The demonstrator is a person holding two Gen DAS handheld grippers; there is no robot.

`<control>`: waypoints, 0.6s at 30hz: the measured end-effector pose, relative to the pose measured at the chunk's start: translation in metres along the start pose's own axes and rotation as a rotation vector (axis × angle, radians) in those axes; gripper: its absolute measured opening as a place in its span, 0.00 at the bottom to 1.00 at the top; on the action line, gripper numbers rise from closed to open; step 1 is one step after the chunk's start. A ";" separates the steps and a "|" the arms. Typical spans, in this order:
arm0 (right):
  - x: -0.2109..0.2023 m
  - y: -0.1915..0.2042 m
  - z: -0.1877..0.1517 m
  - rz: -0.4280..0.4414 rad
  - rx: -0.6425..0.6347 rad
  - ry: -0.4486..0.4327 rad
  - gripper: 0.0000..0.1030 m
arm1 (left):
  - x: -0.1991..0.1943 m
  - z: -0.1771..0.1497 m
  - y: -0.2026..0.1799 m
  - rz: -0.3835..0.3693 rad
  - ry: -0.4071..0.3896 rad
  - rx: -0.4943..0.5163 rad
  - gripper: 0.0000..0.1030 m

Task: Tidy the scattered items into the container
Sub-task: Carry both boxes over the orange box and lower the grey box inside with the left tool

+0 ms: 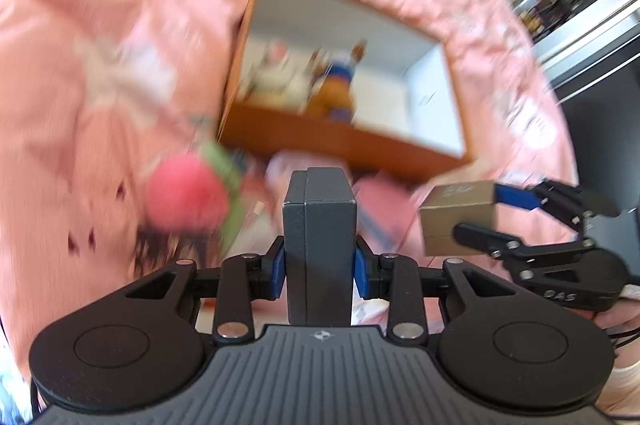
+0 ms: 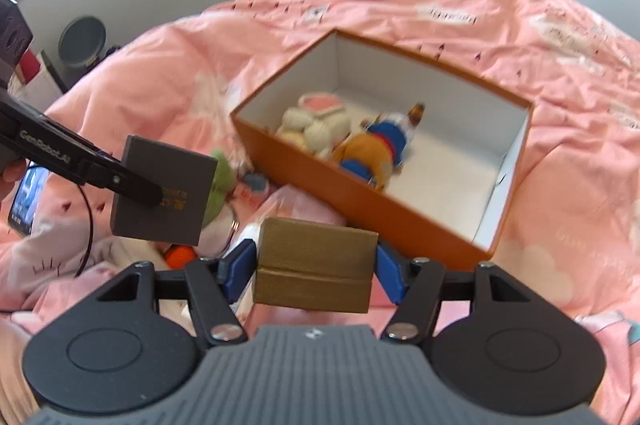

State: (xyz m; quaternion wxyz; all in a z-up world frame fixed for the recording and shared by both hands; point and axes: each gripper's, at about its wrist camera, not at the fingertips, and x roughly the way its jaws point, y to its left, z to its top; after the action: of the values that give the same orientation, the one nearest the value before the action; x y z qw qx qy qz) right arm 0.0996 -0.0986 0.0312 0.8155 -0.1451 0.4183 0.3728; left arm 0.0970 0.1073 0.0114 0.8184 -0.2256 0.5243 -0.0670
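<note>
An open orange box (image 2: 360,213) with a white inside lies on the pink bed; it also shows in the left wrist view (image 1: 340,141). Inside it lie a cream plush rabbit (image 2: 316,125) and a brown plush in blue clothes (image 2: 376,149). My left gripper (image 1: 319,261) is shut on a dark grey flat box (image 1: 320,225), held upright in the air; that box (image 2: 164,193) shows at the left of the right wrist view. My right gripper (image 2: 316,269) is shut on a small gold box (image 2: 316,265), in front of the orange box's near wall; the gold box (image 1: 460,213) shows right of my left gripper.
Loose items lie on the pink quilt (image 2: 480,5) in front of the orange box: a red and green plush (image 1: 188,193), a green plush (image 2: 222,181), an orange thing (image 2: 180,255), pink packets (image 2: 296,205). A phone (image 2: 28,197) lies at left. Walls stand behind.
</note>
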 end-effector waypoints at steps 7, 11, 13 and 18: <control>-0.006 -0.019 0.025 -0.088 0.003 -0.127 0.64 | 0.005 0.040 -0.045 -0.060 -0.194 0.073 0.37; 0.001 -0.033 0.038 -0.131 0.002 -0.145 0.64 | 0.032 0.060 -0.068 -0.080 -0.226 0.096 0.37; 0.009 -0.041 0.044 -0.181 -0.013 -0.143 0.64 | 0.047 0.068 -0.074 -0.071 -0.228 0.101 0.37; 0.027 -0.066 0.048 -0.253 -0.026 -0.106 0.64 | 0.089 0.084 -0.072 -0.074 -0.175 0.066 0.37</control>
State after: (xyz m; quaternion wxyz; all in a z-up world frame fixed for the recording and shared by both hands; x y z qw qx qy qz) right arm 0.1853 -0.1037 0.0345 0.8750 -0.1872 0.3480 0.2796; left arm 0.2197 0.0371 -0.0013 0.8650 -0.2227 0.4395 -0.0946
